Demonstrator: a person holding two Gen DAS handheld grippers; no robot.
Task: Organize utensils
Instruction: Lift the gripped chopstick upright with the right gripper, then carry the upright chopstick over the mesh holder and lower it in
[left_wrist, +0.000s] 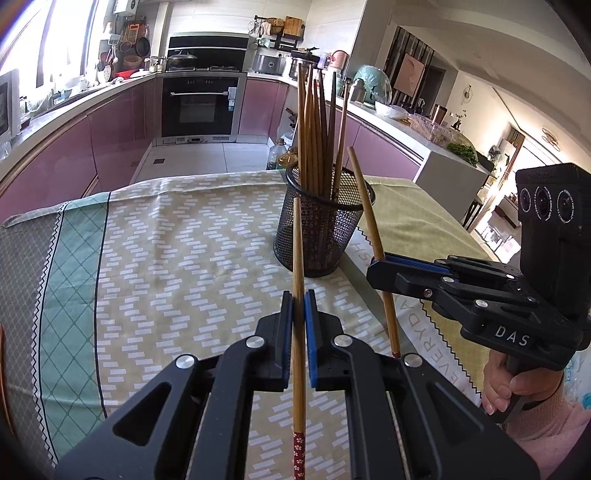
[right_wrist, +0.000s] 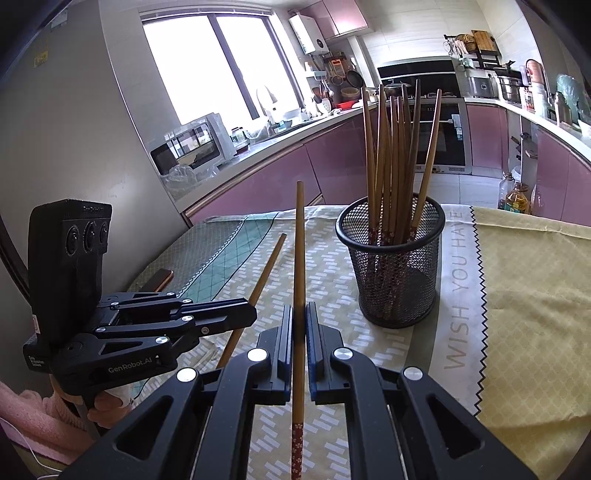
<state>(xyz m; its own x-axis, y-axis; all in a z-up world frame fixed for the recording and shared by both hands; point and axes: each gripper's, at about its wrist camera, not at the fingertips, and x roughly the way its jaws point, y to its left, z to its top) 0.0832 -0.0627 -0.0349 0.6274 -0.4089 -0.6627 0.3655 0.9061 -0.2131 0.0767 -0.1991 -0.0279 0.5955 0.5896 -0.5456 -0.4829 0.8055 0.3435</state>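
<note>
Left fingers (left_wrist: 299, 295): pressed onto a bamboo chopstick (left_wrist: 298, 258), blue pads on either side of its shaft.
Right fingers (right_wrist: 299, 310): pinching a second chopstick (right_wrist: 299, 258) the same way; seen from the left wrist, this chopstick (left_wrist: 369, 218) tilts beside the holder.
Mesh holder (left_wrist: 321, 229): black wire cup, upright on the counter (left_wrist: 166, 240), just ahead of both grippers, holding a bundle of chopsticks (left_wrist: 317, 122) fanned out above the rim.
Open room: bare patterned cloth to the left of the holder; far cloth edge drops off just behind it, kitchen floor beyond.
Right side: yellow cloth (right_wrist: 524, 295) with a zigzag border, free of objects.
Chopstick look: pale brown, slender, red flowered band at the near end.
Hands: person's fingers (left_wrist: 506, 387) wrapped round the right gripper's handle, pink sleeve below.
</note>
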